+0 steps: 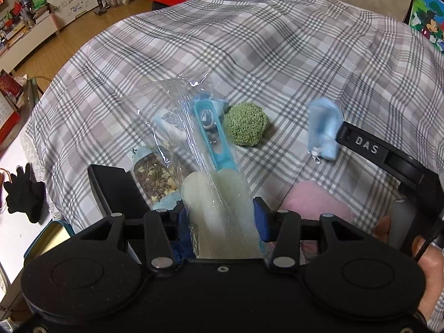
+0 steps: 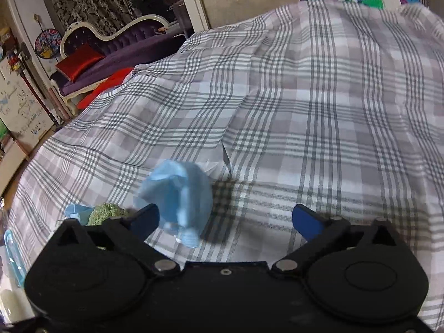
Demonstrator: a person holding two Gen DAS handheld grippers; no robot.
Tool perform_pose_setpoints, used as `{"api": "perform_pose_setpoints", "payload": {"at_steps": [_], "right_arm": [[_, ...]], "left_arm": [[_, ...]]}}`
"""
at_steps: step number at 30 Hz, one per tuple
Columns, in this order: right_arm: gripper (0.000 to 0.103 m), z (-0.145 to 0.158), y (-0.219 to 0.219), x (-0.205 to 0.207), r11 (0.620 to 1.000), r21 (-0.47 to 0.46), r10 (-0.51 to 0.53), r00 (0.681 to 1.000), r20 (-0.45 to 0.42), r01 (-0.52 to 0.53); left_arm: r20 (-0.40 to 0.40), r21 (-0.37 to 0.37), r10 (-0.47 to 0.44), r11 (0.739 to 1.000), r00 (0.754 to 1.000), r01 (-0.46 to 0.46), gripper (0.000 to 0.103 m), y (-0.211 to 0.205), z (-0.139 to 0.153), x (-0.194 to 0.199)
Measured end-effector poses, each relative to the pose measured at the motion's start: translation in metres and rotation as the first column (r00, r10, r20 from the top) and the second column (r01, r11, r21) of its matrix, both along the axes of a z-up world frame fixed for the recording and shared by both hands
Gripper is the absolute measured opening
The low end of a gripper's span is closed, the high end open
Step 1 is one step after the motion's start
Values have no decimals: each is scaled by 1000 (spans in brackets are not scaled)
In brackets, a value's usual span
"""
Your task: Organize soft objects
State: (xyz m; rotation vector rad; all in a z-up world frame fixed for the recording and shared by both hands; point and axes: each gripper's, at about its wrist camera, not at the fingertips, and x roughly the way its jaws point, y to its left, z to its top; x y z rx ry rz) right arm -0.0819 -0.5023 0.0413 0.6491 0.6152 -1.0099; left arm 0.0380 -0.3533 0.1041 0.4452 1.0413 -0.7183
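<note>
The only writing that reads clearly is "DAS" in pale letters on the black arm of the right gripper, seen at the right of the left wrist view; a printed label inside the clear plastic bag (image 1: 177, 116) is too small to read, and a cartoon mouse poster (image 1: 428, 25) stands by the wall.

In the left wrist view, a black glove (image 1: 25, 193) lies at the far left on a white surface. The left gripper (image 1: 222, 216) is narrowed on the clear plastic bag, its blue pads pressing both sides of a pale spongy piece (image 1: 219, 211) inside. The bag stretches away over the checked cloth (image 1: 277, 44) and also holds a turquoise plastic tool (image 1: 213, 136) and a patterned item. Just right of the bag lies a green knitted ball (image 1: 245, 124). Further right, a light blue cloth pouch (image 1: 324, 127) sits at the tip of the right gripper's arm, and a pink soft thing (image 1: 313, 199) lies near the bottom.

In the right wrist view, the right gripper (image 2: 224, 222) stands wide apart. The pouch (image 2: 177, 202), blurred, is between the fingers, close beside the left one; the right pad is well clear of it.
</note>
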Motion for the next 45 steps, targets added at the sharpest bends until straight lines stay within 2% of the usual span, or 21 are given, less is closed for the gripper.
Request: {"api": "perform_pose_setpoints", "payload": {"at_steps": [12, 18, 22, 25, 28, 30, 31, 32, 34, 37, 45], "right_arm": [[103, -1, 8, 12, 999, -10, 53, 998, -31, -53], [103, 5, -1, 26, 994, 24, 109, 994, -24, -108], [103, 4, -14, 56, 981, 19, 194, 977, -92, -193], [103, -4, -22, 82, 960, 37, 279, 946, -163, -277], [102, -16, -27, 101, 950, 49, 312, 922, -228, -309], [93, -23, -27, 108, 946, 59, 324, 906, -271, -320], [74, -26, -27, 110, 943, 75, 333, 900, -282, -325], [50, -29, -29, 110, 941, 101, 339, 899, -277, -324], [28, -30, -34, 104, 939, 157, 338, 911, -238, -307], [23, -21, -33, 89, 945, 152, 315, 928, -199, -289], [23, 39, -8, 47, 963, 53, 269, 946, -182, -264]], "left_arm": [[21, 24, 3, 1000, 1000, -3, 47, 3, -10, -3], [24, 30, 0, 1000, 1000, -1, 47, 5, -12, -2], [25, 32, -1, 1000, 1000, 0, 47, 7, -14, -4], [19, 33, -2, 999, 1000, 1, 47, 7, -15, -3], [16, 30, -3, 1000, 1000, 2, 47, 8, -14, -3], [11, 25, -5, 1000, 1000, 4, 47, 9, -12, -2], [10, 22, -4, 1000, 1000, 4, 47, 9, -11, -2], [8, 18, -6, 1000, 1000, 6, 47, 10, -10, -1], [2, 8, -9, 1000, 1000, 9, 47, 11, -6, 0], [-13, -14, -10, 1000, 1000, 10, 47, 15, 3, 2], [-27, -93, 9, 996, 1000, -12, 47, 41, 38, 6]]}}
